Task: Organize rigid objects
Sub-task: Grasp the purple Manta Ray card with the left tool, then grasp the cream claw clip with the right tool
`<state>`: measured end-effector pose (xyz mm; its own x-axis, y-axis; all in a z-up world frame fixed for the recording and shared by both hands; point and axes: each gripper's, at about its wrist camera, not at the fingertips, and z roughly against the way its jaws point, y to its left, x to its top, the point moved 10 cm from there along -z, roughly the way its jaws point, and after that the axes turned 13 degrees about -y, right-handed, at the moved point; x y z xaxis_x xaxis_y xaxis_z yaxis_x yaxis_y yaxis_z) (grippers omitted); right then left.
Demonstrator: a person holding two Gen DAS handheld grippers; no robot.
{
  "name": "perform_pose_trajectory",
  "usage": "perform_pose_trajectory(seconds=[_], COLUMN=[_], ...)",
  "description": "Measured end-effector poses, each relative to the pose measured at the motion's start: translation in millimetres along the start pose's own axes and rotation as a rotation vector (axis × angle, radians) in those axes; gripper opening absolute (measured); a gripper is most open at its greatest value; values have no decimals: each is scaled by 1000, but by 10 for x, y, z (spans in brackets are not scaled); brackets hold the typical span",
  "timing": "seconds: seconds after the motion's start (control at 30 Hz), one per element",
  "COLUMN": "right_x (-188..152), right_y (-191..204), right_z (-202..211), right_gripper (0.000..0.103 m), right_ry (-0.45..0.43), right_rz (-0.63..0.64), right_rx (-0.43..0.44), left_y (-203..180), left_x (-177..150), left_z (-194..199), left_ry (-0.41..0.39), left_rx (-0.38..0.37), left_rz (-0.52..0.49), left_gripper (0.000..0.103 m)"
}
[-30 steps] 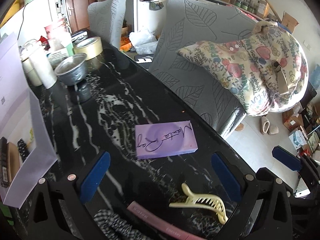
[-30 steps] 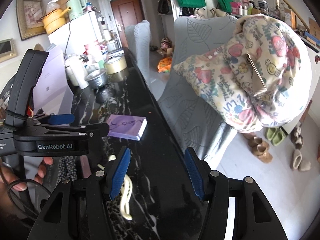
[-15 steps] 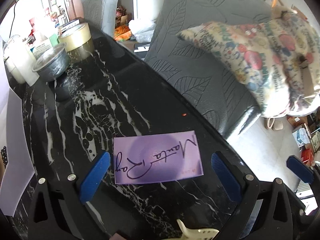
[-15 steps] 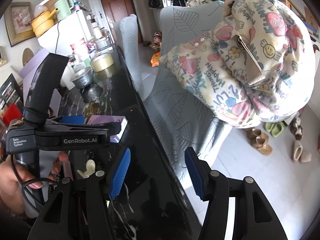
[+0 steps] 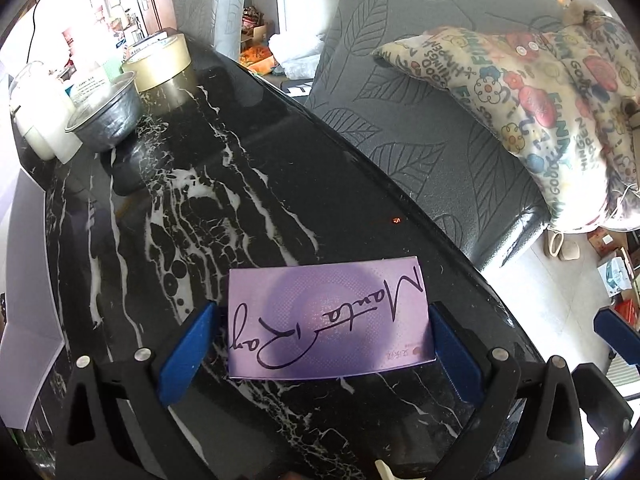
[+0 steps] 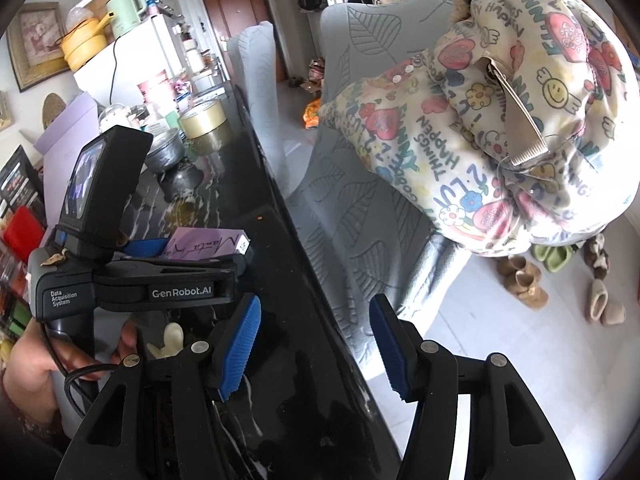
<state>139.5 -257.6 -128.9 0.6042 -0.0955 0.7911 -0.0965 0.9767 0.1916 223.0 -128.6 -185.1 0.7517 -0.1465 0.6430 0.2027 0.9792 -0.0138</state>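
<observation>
**On black marble, purple box between blue pads**

On the white-veined table [image 5: 248,216], left gripper [image 5: 320,344] low and level, jaws apart, straddling flat purple box [image 5: 328,324], script reading "Manta Ray"; contact unclear. At 3 o'clock, right gripper [image 6: 316,344] spread, empty. "GenRobot.AI" printed on the left unit. Ribbed pads.
</observation>
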Motion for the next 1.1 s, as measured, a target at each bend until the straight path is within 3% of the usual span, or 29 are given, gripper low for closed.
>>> perform_pose_trajectory(seconds=[0.17, 0.2, 0.5, 1.1], right_x=[0, -1, 11, -61], right_y=[9, 16, 13, 525], right_z=[-14, -13, 10, 70], right_gripper=[57, 57, 57, 57], right_ry=[-1, -1, -5, 0], right_rz=[-10, -11, -14, 33], right_rx=[7, 8, 7, 115], left_y=[-19, -26, -78, 437], left_x=[-4, 6, -40, 28], left_z=[16, 23, 147, 997], left_ry=[-1, -11, -26, -160], left_rx=[-16, -22, -71, 18], left_rz=[-18, -20, -3, 45], left_gripper=[103, 95, 95, 95])
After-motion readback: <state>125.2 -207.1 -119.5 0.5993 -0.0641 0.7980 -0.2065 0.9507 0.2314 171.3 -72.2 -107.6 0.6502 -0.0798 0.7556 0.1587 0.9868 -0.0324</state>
